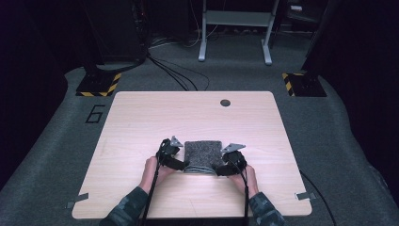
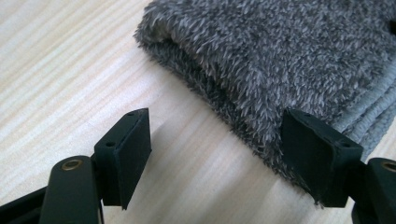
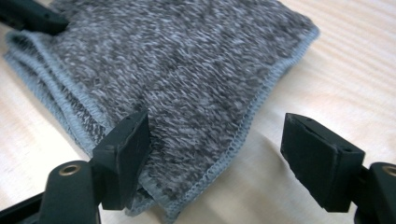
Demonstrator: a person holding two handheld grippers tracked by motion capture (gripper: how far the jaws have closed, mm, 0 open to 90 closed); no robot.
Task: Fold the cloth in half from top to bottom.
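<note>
Towel position decides the coming move: the folded grey towel (image 1: 203, 156) lies on the wooden table (image 1: 141, 117), a little nearer to the person than the table's middle, exactly between the two grippers. The left gripper (image 1: 181, 164) stands at the near left corner of the towel and the right gripper (image 1: 220, 169) at its near right corner, so both are about equally near. In the left gripper view, the fluffy folded edge (image 2: 224, 88) runs across between the jaws, which are spread apart and hold nothing. In the right gripper view, the stitched corner (image 3: 196, 177) lies between jaws that are also spread wide and empty. I judge each gripper must push a little forward before closing.
</note>
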